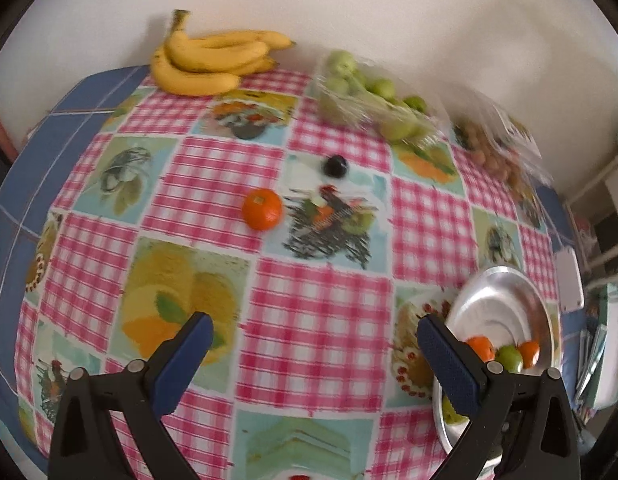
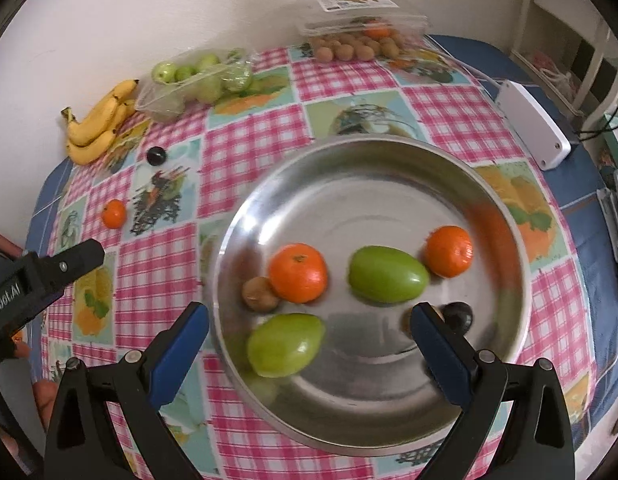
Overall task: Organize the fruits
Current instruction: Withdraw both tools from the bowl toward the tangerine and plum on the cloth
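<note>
A steel bowl (image 2: pixel 389 184) on the checked tablecloth holds two tangerines (image 2: pixel 297 273), two green fruits (image 2: pixel 387 274), a small brown fruit (image 2: pixel 259 294) and a dark plum (image 2: pixel 459 317). My right gripper (image 2: pixel 309 340) hangs open just above the bowl's near side, nothing between its fingers. In the left wrist view the bowl (image 1: pixel 497 300) lies at the right. A loose tangerine (image 1: pixel 263 209) and a dark plum (image 1: pixel 335 165) rest mid-table, well beyond my open, empty left gripper (image 1: pixel 315 344). The left gripper's finger (image 2: pixel 75 260) shows at the left edge of the right wrist view.
Bananas (image 1: pixel 207 60) lie at the table's far left by the wall. A clear tray of green fruits (image 1: pixel 369 96) and a clear box of small brown fruits (image 2: pixel 361 36) stand along the back. A white box (image 2: pixel 533 124) sits near the right edge.
</note>
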Tool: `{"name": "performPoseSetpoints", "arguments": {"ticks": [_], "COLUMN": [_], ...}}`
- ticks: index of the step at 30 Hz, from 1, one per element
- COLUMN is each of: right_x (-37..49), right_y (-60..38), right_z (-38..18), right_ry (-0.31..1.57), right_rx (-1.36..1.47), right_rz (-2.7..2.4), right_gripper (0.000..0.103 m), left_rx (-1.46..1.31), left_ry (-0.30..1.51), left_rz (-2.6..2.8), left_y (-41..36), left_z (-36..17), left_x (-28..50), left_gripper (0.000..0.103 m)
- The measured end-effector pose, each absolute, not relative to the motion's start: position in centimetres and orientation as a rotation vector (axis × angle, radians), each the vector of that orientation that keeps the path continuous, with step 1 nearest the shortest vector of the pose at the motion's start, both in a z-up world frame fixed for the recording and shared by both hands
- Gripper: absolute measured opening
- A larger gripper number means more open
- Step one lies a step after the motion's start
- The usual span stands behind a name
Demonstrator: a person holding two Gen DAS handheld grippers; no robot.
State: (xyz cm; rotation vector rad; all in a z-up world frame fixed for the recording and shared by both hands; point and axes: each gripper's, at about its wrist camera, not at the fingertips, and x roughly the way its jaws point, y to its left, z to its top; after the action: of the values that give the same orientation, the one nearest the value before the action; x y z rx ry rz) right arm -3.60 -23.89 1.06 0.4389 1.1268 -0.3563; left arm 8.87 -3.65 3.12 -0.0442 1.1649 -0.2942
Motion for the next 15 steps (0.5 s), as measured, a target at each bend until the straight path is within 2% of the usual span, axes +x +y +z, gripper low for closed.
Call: {"name": "performPoseSetpoints", "arguments": {"ticks": [15], "right_x": [-0.5], "right_y": [-17.4], "right_z": [1.0], "right_ry": [1.134], "right_rx": [0.338], "right_rz": [-0.214], "right_gripper": [0.101], "left_rx": [-0.111], "left_ry": [1.144], "left_rz": [-0.209], "left_y": [2.4], "left_z": [3.5], "left_x": [11.4], "left_gripper": [0.103]}}
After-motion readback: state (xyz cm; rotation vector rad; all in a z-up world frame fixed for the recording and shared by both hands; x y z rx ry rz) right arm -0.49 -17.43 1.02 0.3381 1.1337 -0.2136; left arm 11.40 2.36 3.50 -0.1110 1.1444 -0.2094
